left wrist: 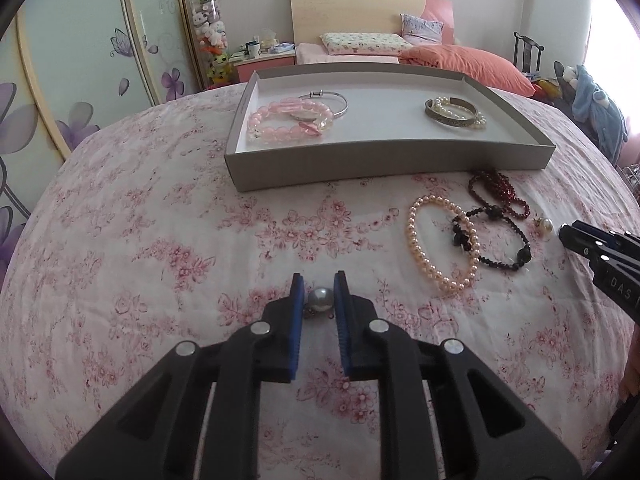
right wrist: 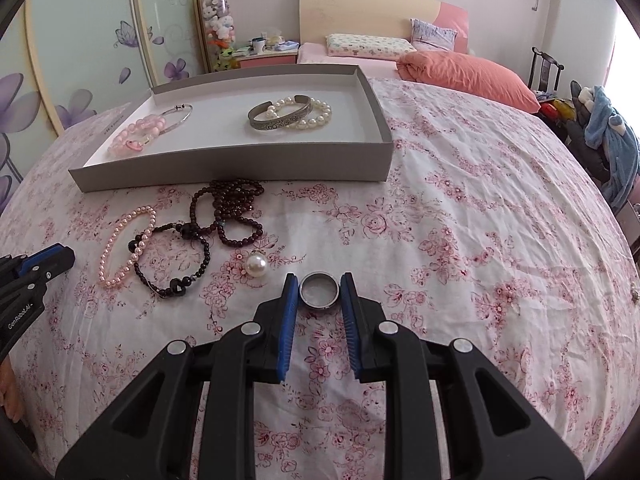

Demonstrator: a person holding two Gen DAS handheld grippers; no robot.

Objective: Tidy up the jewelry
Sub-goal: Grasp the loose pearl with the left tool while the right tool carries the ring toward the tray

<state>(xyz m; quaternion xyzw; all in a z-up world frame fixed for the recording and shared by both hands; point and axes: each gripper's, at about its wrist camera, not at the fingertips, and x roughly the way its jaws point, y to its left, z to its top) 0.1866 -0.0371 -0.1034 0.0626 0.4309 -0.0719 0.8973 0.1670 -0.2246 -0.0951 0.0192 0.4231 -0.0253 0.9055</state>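
A grey tray (left wrist: pixel 384 162) (right wrist: pixel 240 164) on the floral bedspread holds pink bead bracelets (left wrist: pixel 288 120), a silver bangle (left wrist: pixel 336 100), a metal cuff (right wrist: pixel 276 120) and a white pearl bracelet (right wrist: pixel 316 114). My left gripper (left wrist: pixel 319 282) is open around a grey pearl earring (left wrist: pixel 321 300); the pads do not clearly touch it. My right gripper (right wrist: pixel 319 280) is open around a silver ring (right wrist: pixel 319 289) lying on the bedspread. A pink pearl bracelet (left wrist: pixel 440 244) (right wrist: pixel 126 246), black bead bracelet (left wrist: pixel 496 240), dark red beads (right wrist: pixel 236 208) and white pearl earring (right wrist: pixel 256 266) lie loose.
The floral bedspread (left wrist: pixel 160 240) covers the whole work surface. Behind are a bed with an orange pillow (left wrist: pixel 468 64), a nightstand (left wrist: pixel 264 62), a wardrobe with flower decals (left wrist: pixel 80 80) and a chair with clothes (left wrist: pixel 596 108) at the right.
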